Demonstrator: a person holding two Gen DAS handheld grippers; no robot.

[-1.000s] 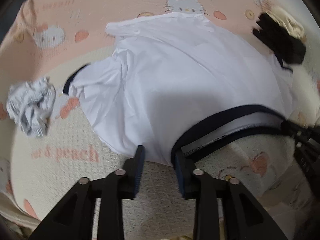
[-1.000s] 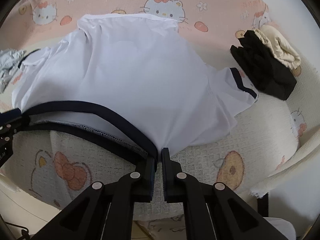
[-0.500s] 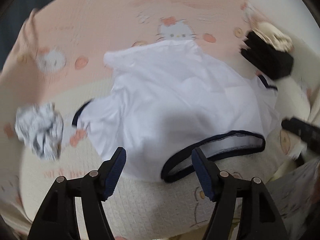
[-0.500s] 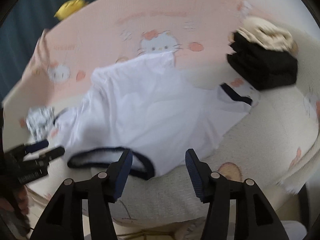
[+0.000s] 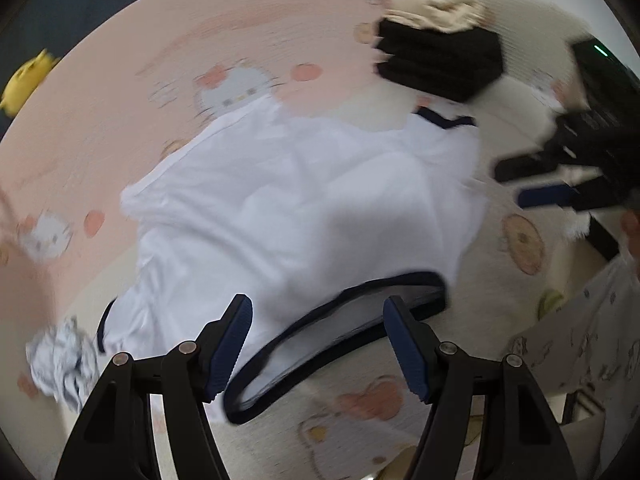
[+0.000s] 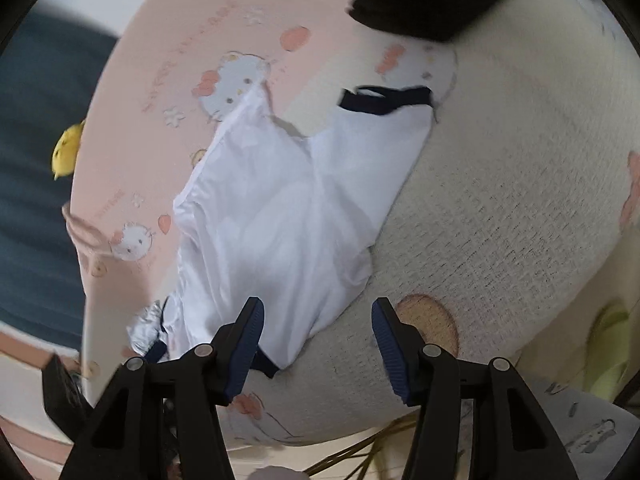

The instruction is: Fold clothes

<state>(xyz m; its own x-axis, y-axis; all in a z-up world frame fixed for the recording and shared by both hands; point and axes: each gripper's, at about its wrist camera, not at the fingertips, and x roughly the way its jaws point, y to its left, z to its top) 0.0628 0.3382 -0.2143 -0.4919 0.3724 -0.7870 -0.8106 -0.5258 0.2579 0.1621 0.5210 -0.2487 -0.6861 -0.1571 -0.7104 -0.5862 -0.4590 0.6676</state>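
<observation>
White shirt [image 5: 304, 208] flat on blanket [image 5: 120, 92]; left gripper [image 5: 318, 344] spread wide, empty, above shirt's navy hem [image 5: 340, 340]. Right gripper [image 6: 316, 344] likewise released, over shirt's near edge.

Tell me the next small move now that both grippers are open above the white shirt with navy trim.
Probably bring the right gripper to the right sleeve with its navy cuff and fold it inward. The white shirt with navy trim lies spread flat on the cartoon-print blanket, both sleeves out, and the left gripper hangs open above the navy hem.
</observation>
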